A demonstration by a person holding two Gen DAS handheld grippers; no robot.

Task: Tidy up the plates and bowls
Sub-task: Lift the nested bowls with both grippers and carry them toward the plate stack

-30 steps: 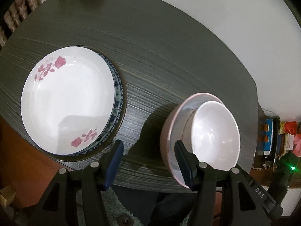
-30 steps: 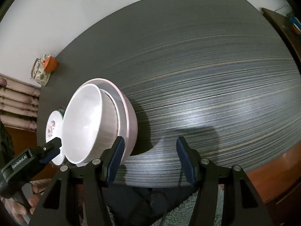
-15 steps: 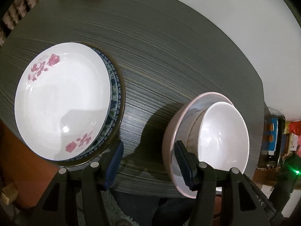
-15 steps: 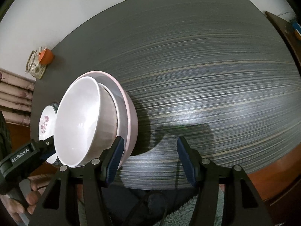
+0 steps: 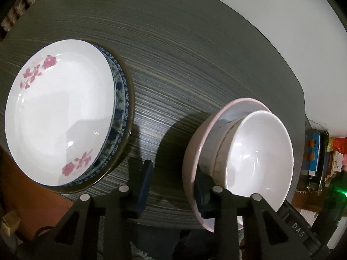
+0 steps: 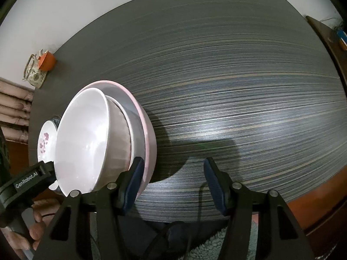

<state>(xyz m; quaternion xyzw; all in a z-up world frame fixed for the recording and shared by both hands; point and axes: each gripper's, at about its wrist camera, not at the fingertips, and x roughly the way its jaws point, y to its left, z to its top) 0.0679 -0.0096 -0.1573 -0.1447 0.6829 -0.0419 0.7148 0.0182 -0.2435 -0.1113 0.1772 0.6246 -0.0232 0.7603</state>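
Note:
A white bowl (image 5: 258,156) sits nested in a grey bowl inside a pink bowl (image 5: 190,151) near the table's front edge. My left gripper (image 5: 173,184) straddles the pink bowl's near-left wall: one finger (image 5: 202,191) is inside the rim, the other stands outside, apart from the wall. Its jaws are closing with that wall between them, and the pads are not pressing. To the left lies a flowered white plate (image 5: 58,112) on a blue-patterned plate (image 5: 121,99). My right gripper (image 6: 174,177) is open over bare table, its left finger (image 6: 134,177) against the pink bowl (image 6: 149,143).
The dark striped table (image 6: 227,86) spreads wide to the right of the bowls. An orange cup (image 6: 46,60) and a patterned holder stand at its far left corner. A hand (image 6: 32,234) holds the left gripper. A cluttered shelf (image 5: 314,151) lies beyond the table's right edge.
My left gripper has come down closer to the bowl stack and its jaws have narrowed, the right finger now inside the pink bowl's rim. The right gripper has edged slightly toward the bowls.

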